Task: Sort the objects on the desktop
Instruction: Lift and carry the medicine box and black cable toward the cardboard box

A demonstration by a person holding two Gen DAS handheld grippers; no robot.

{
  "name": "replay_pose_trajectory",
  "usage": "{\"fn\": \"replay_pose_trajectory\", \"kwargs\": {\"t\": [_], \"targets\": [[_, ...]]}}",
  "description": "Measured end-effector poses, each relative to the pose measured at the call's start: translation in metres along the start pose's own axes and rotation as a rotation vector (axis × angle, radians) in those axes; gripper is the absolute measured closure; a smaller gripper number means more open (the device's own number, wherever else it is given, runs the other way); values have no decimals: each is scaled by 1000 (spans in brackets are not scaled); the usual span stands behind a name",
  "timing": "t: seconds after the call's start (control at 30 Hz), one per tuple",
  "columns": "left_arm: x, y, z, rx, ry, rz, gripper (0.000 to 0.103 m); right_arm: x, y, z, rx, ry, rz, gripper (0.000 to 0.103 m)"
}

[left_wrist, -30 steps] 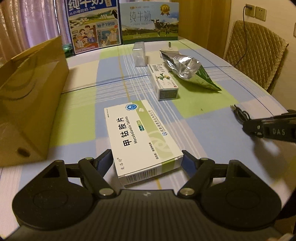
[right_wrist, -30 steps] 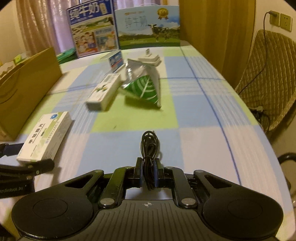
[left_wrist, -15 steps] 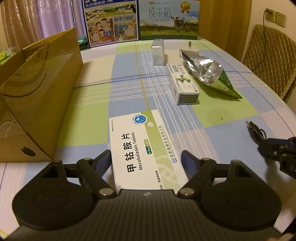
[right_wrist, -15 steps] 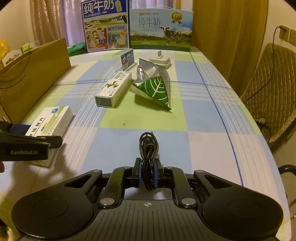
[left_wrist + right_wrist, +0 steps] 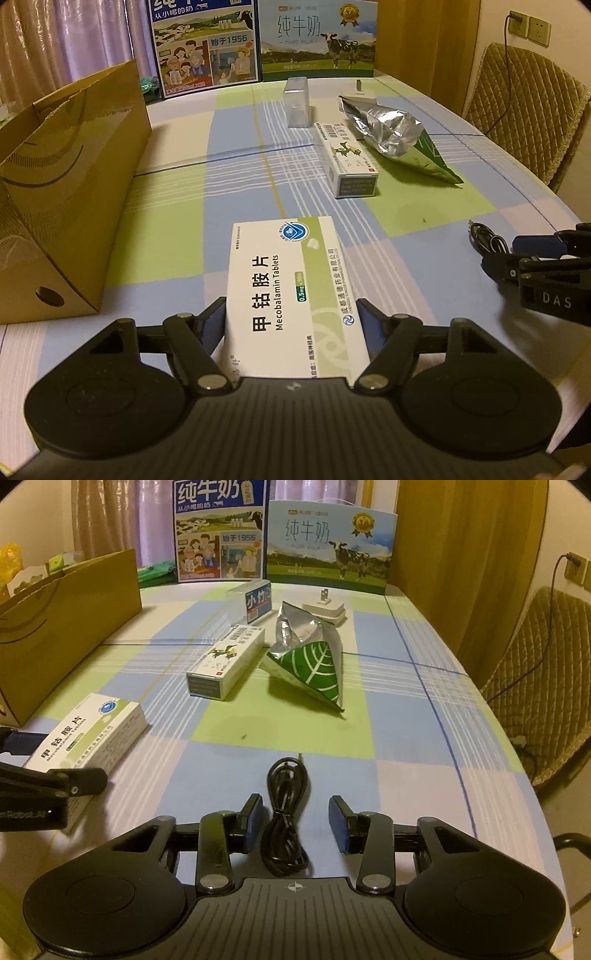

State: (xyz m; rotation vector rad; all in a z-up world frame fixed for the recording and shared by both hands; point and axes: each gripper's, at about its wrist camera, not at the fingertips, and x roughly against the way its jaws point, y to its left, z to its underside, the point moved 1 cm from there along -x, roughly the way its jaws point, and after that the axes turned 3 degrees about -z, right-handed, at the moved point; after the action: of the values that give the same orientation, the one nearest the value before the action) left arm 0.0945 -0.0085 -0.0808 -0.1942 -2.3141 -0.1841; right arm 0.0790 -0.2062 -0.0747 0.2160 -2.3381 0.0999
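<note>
A white and green Mecobalamin tablet box (image 5: 291, 280) lies on the checked tablecloth, and my left gripper (image 5: 291, 314) is shut on its long sides. In the right wrist view the same box (image 5: 88, 731) sits at the left, between the left fingers (image 5: 77, 779). A coiled black cable (image 5: 286, 812) lies on the cloth between the blue pads of my right gripper (image 5: 295, 806), which is open and clear of it on both sides. The cable (image 5: 485, 240) also shows at the right of the left wrist view.
A tall brown paper bag (image 5: 66, 184) stands open at the left. Further back lie a narrow white box (image 5: 349, 158), a foil pouch (image 5: 395, 136), a clear plastic box (image 5: 296, 101) and a white charger (image 5: 358, 96). Two milk cartons (image 5: 317, 40) line the far edge; a chair (image 5: 528, 107) stands right.
My right gripper has opened and let go of the black cable, which now lies on the cloth. My left gripper has moved forward over the tablet box and closed on it.
</note>
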Motion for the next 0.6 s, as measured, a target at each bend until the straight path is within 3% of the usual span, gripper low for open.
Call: {"fn": "replay_pose_trajectory", "kwargs": {"t": [0.03, 0.1, 0.13, 0.33, 0.6], "targets": [[-1, 0, 0, 1, 7, 1, 33, 0, 1, 0, 1, 0, -4, 67], [-3, 1, 0, 10, 11, 7, 33, -1, 3, 0, 2, 0, -24, 88], [-3, 1, 0, 9, 12, 7, 33, 0, 5, 0, 10, 0, -23, 90], [4, 0, 1, -15, 19, 10, 35, 11, 12, 2, 9, -1, -32, 91], [34, 1, 1, -9, -27, 21, 35, 40, 16, -6, -24, -39, -49, 91]]}}
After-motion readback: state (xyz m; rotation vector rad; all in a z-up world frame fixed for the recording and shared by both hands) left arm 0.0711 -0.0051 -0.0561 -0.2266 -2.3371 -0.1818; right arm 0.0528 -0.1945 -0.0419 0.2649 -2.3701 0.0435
